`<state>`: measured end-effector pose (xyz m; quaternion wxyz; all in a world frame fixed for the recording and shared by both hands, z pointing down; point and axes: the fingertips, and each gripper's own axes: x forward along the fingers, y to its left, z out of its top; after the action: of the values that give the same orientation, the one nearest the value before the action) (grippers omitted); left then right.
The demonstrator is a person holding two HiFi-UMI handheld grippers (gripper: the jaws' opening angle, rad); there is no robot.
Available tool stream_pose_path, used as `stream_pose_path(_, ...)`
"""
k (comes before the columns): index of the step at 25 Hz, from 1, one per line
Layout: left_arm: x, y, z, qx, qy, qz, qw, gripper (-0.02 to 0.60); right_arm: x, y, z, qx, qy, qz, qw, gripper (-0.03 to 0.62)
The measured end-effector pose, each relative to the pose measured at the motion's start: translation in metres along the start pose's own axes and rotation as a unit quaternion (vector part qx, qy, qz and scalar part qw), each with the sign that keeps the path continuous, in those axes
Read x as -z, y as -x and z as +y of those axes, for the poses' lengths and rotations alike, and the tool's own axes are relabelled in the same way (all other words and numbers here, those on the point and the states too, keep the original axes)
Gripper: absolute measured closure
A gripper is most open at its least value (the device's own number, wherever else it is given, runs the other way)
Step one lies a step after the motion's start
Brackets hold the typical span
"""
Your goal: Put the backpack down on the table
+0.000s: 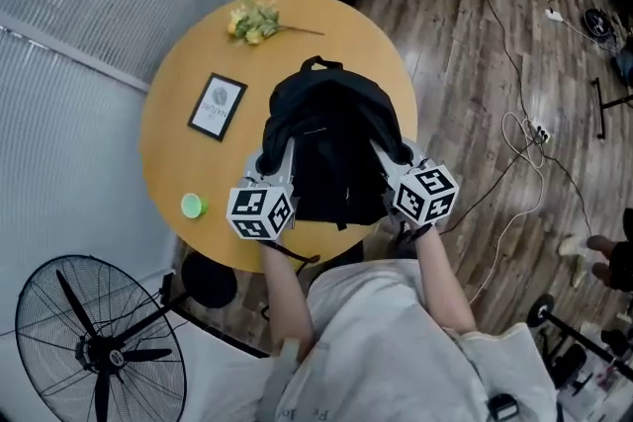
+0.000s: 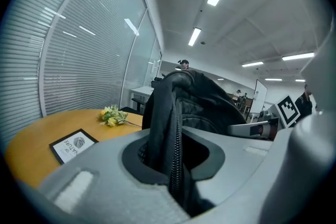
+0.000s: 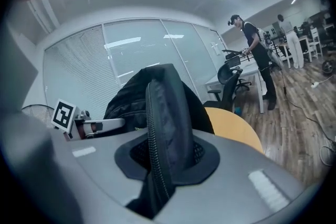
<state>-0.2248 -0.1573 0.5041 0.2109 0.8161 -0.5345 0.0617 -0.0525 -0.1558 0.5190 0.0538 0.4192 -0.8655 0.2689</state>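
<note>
Bare tabletop (image 1: 173,153) L of backpack (image 1: 331,138), w/ frame (image 1: 218,106), flowers (image 1: 253,21), green cap (image 1: 192,206) obstacles

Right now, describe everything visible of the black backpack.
The backpack is black, of soft woven-looking fabric, with a carry loop at its far end and zippers running along its sides. It sits bulky and rounded over the near half of the round wooden table. The left gripper is clamped on a zippered fold on one side, and the right gripper on a similar fold on the other. Whether its base rests on the tabletop cannot be told.
</note>
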Motion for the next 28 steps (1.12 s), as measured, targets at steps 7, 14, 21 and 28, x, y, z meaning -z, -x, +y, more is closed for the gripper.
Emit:
stream_pose_path(7,0.009,-0.021,0.006,0.042,0.016,-0.002,0.9990,0.532,0.004,-0.008,-0.015,0.022,0.029,0.012,0.999,0.537)
stream_pose_path(14,0.011,-0.039,0.007,0.052,-0.009,0.019,0.9984,0.532,0.003,-0.012,-0.027,0.034,0.042,0.022,0.998,0.537)
stream_pose_path(21,0.018,-0.046,0.011,0.037,-0.014,0.031,0.9987,0.531,0.008,-0.021,-0.037,0.018,0.043,0.039,0.998,0.537)
stream_pose_path(28,0.024,-0.062,0.030,0.030,-0.011,0.045,0.9985,0.529,0.011,-0.044,-0.048,0.004,0.051,0.061,0.997,0.537)
